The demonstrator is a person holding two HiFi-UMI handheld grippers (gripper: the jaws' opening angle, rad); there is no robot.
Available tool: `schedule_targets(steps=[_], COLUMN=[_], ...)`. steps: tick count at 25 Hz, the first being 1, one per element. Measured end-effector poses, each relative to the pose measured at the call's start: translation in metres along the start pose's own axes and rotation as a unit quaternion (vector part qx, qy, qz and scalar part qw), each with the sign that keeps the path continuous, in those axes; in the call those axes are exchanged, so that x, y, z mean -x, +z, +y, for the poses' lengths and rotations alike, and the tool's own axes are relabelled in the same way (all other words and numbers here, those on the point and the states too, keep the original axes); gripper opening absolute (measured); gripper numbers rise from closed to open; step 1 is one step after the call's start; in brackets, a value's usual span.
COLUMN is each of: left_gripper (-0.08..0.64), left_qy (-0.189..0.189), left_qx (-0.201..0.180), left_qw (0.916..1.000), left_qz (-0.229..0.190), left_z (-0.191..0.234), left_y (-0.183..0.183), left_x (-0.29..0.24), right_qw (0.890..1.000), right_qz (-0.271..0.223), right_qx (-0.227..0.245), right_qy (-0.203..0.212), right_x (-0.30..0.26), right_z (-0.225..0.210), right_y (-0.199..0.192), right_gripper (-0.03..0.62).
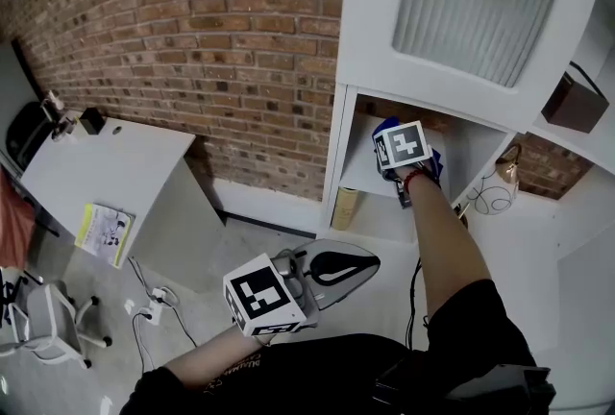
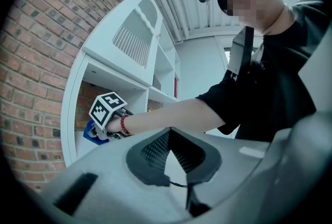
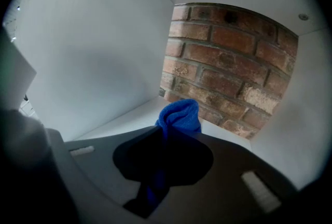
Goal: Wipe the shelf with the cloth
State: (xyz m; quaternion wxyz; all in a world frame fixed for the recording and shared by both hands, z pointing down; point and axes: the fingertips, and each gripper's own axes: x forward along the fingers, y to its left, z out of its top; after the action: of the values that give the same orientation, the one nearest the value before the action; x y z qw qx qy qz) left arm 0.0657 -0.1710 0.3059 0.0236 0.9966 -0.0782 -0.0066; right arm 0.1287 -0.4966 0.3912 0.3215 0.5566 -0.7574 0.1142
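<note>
The right gripper (image 3: 165, 153) is inside the white shelf (image 3: 124, 122) cubby, its jaws clenched on the blue cloth (image 3: 179, 115), which bunches up over the board. The left gripper (image 2: 168, 161) hangs low outside, jaws pressed together on nothing.

L tool (image 1: 365, 262) held low by the body, jaws together, empty. R arm stretched fwd, R tool (image 1: 386, 133) clamped on cloth (image 3: 179, 116).
</note>
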Motion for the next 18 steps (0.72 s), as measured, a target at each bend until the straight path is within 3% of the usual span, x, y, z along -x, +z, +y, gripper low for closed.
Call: schedule_targets(steps=[18], left_gripper=[0.000], left_qy=[-0.014], left_qx=[-0.002], left_qw=[0.9999], left_qz=[0.000], left_z=[-0.008], left_y=[0.000], left_x=[-0.007], right_qw=[0.990], right_qz=[0.023], right_qx=[-0.097], right_qy=[-0.102], right_x=[0.018], right_z=[-0.062], right_y=[-0.032], right_gripper=[0.041])
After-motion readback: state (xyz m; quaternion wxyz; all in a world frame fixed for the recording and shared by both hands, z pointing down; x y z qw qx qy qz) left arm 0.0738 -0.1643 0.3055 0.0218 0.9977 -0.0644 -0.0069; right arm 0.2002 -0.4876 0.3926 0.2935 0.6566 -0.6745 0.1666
